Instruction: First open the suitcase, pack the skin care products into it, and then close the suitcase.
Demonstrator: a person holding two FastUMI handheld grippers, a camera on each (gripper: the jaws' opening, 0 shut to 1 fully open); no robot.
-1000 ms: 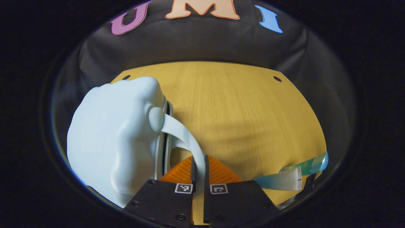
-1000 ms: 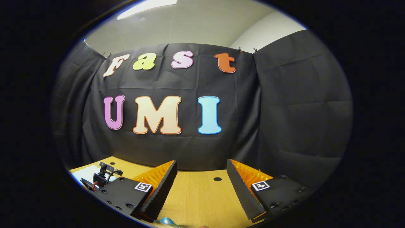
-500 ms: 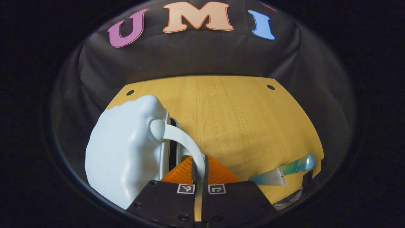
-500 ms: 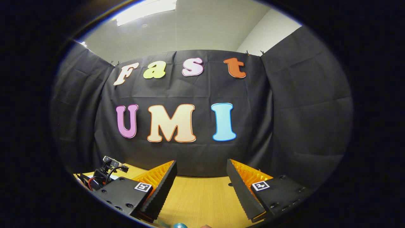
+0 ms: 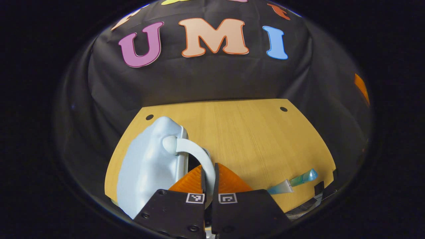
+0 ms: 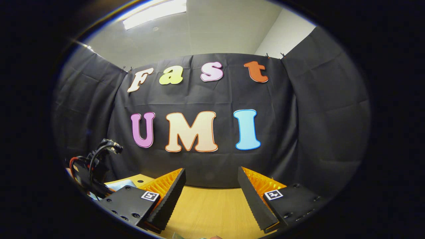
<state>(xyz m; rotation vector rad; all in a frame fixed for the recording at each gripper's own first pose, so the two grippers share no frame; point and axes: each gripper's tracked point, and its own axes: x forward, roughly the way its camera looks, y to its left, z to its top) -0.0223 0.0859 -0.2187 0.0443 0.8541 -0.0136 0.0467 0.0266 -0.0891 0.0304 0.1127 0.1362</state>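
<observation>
A pale blue hard-shell suitcase (image 5: 146,166) stands at the left of the wooden table (image 5: 252,132) in the left gripper view. My left gripper (image 5: 209,177) is shut on its curved handle (image 5: 196,151), and a dark gap shows along the shell's seam beside the handle. A skin care tube (image 5: 292,184), white fading to teal, lies on the table at the right. In the right gripper view my right gripper (image 6: 211,196) hangs open above the table (image 6: 212,209) with nothing between its fingers, facing the wall. The left gripper's body (image 6: 91,166) with its cables shows at the left there, over a corner of the suitcase (image 6: 119,185).
Two small dark holes (image 5: 283,109) mark the table's far corners. The black cloth wall closes the back and both sides. Bare wood lies between the suitcase and the tube.
My left gripper has drawn up and back with the handle, so the suitcase looks smaller and its seam gap wider. The right gripper view has tilted upward, and the tube's cap has left its bottom edge.
</observation>
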